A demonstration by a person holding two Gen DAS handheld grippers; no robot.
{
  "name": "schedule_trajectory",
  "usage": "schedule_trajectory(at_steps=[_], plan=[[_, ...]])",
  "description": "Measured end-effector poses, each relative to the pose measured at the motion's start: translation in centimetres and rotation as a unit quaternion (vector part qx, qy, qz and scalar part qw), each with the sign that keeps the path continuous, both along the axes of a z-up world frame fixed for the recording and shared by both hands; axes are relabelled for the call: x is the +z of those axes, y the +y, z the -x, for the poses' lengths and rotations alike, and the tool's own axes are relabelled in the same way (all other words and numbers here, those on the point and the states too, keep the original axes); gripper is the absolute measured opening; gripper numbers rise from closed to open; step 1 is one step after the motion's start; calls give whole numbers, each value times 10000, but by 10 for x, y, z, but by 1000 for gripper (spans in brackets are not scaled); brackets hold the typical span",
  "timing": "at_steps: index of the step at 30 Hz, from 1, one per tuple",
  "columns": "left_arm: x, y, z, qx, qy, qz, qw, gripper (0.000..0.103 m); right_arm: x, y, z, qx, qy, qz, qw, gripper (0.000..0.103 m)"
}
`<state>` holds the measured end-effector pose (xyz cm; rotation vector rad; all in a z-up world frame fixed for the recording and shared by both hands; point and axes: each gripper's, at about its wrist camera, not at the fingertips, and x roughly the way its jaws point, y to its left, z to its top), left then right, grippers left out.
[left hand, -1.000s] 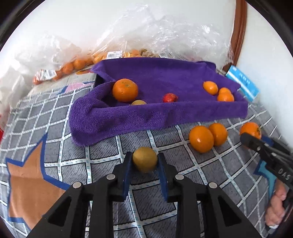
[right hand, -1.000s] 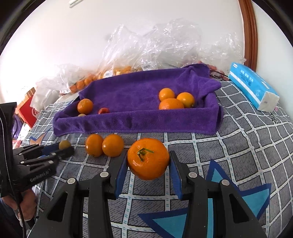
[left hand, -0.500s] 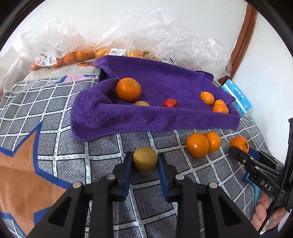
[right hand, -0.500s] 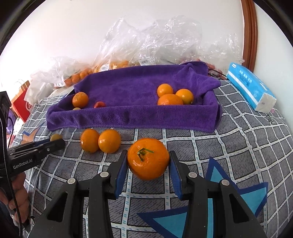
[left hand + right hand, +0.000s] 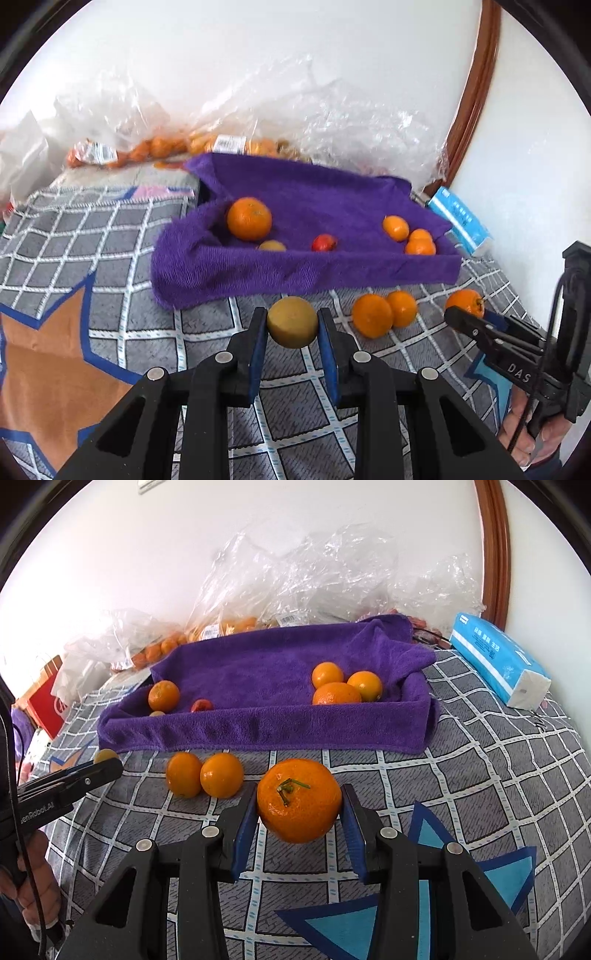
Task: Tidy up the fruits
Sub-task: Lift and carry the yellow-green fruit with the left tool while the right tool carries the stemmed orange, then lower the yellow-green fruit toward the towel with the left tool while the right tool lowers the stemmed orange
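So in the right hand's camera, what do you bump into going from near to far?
right gripper → stemmed orange it holds → front wall of the purple towel tray → three oranges inside → clear plastic bags → white wall.

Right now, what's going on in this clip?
A person is sorting fruit with a handheld gripper in each hand. The left gripper is shut on a small yellow-green fruit; the right gripper is shut on a stemmed orange. Both are held in front of the purple towel-lined tray, which already holds several fruits. Two loose oranges still lie on the checked cloth.
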<state>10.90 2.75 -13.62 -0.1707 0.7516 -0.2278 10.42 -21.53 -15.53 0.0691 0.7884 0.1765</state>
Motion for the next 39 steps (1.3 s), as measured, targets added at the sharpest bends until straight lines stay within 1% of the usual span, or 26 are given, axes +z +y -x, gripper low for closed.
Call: schedule_trajectory(at_steps=[3,5,6,8,10,13,15,20,24,26,28,29,32,35,37,38,39], plan=[[5,2,3,67,-103,8,9999,26,0,2,-1,-59,78,132,9999,43],[8,2,3,-61,-53,139,9999,25,0,2,0,-92,106,176,9997,43],[11,1,4,-104,-89,142,9998,25,2,1,1,-121,111,164,9997,43],[18,-3,6,-74,-180,-102,9998,25,7,-1,2,-164,110,98,9998,43],[24,-7,5,-80,-84,-264,9996,25,16,-2,2,-215,46,97,9997,43],[38,-4,1,-118,-27,-101,9999,26,30,-3,-4,-290,-61,77,9995,43],[49,-1,-4,-75,-63,-65,9999,26,38,-4,-11,-321,-104,54,9994,43],[74,2,-26,134,-161,-163,9996,26,54,-3,-36,-371,-199,-67,9991,43],[88,4,-48,243,-304,-139,9991,26,68,1,-53,-316,-378,-150,9987,43],[90,6,-63,249,-305,-153,9991,26,75,6,-63,-284,-487,-128,9983,43],[88,10,-75,300,-325,-43,9990,26,79,11,-74,-268,-587,-90,9979,43],[85,13,-81,331,-338,39,9989,26,80,14,-79,-264,-628,-75,9976,43],[74,18,-87,418,-416,126,9982,26,79,21,-95,-178,-656,-86,9977,43],[59,19,-87,421,-458,123,9980,26,72,26,-106,-116,-679,-112,9976,43],[54,20,-86,395,-578,70,9975,25,64,27,-110,-150,-694,-92,9974,43],[52,21,-85,404,-657,112,9970,26,60,27,-112,-168,-682,-87,9975,43],[51,22,-86,405,-653,174,9969,26,55,26,-113,-180,-667,-102,9976,43]])
